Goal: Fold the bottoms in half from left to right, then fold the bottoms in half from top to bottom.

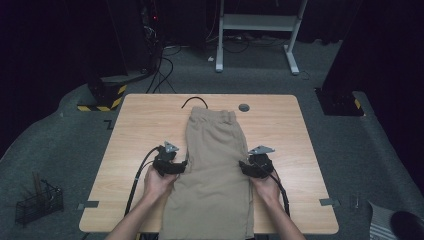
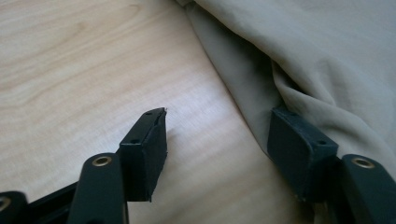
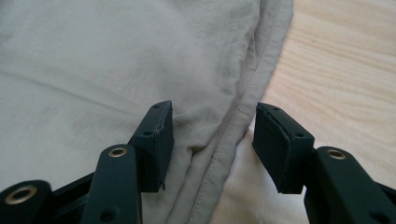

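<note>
A pair of khaki trousers point(image 1: 215, 170) lies flat down the middle of the wooden table point(image 1: 135, 130). Its long axis runs from the far edge toward the person: the gathered waistband points away, toward the far side, and the legs reach to the near edge and hang slightly over it.

At the garment's left edge, about halfway along its length, the left gripper point(image 1: 184, 165) sits low on the table, held in the left hand point(image 1: 159, 182). In the left gripper view its jaws stand apart point(image 2: 219, 140); one rests over bare wood, the other sits against the folded cloth edge, and the edge lies between them without being pinched.

At the opposite edge, at much the same height along the trousers, the right gripper point(image 1: 243, 166) is held in the right hand point(image 1: 267, 189). In the right gripper view its jaws point(image 3: 212, 140) are likewise apart, straddling the stitched side seam: one is over the cloth, the other over the table beside it, and neither pad presses the fabric.
</note>
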The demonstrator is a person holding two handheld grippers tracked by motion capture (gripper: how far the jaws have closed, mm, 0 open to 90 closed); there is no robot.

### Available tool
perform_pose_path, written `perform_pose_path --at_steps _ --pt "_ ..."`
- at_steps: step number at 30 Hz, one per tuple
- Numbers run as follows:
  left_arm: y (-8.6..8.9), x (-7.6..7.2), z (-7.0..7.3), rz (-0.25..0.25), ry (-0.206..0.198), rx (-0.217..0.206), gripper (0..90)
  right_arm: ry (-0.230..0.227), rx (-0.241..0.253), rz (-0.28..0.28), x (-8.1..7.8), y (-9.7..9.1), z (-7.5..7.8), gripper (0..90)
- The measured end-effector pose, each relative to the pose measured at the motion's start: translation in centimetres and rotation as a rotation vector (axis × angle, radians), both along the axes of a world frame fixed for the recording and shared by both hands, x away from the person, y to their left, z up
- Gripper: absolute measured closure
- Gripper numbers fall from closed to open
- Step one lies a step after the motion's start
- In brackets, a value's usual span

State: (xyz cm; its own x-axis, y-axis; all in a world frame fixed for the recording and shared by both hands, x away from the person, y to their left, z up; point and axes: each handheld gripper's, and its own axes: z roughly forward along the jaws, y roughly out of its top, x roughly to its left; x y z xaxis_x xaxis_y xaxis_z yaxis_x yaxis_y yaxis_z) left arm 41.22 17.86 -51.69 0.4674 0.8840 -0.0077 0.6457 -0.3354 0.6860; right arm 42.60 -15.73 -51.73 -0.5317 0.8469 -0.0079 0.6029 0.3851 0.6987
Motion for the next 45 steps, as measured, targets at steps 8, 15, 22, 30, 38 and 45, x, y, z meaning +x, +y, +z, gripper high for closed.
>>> perform_pose_path --at_steps 8,15,22,30,38,45 --pt "0.6 0.4 0.5 0.010 0.023 -0.103 29.2 -0.013 0.017 -0.002 -0.8 -0.5 0.8 45.1" --pt "0.0 2.1 1.0 0.018 0.034 -0.147 25.3 -0.017 0.047 -0.028 0.1 -0.3 1.3 40.7" --pt "-0.9 2.7 0.5 0.020 0.064 -0.119 25.9 0.032 0.034 -0.055 1.1 -0.2 0.5 39.6" --pt "-1.1 2.5 0.4 0.012 0.087 -0.103 26.7 0.051 0.023 -0.064 0.6 -0.5 0.3 39.5" --pt "-1.0 2.0 1.2 0.001 0.085 -0.160 25.7 0.050 0.001 -0.063 0.3 0.1 0.3 44.6" --pt "-1.3 1.0 1.5 -0.054 0.111 -0.171 21.6 0.064 0.023 -0.059 0.1 0.0 0.4 42.1"
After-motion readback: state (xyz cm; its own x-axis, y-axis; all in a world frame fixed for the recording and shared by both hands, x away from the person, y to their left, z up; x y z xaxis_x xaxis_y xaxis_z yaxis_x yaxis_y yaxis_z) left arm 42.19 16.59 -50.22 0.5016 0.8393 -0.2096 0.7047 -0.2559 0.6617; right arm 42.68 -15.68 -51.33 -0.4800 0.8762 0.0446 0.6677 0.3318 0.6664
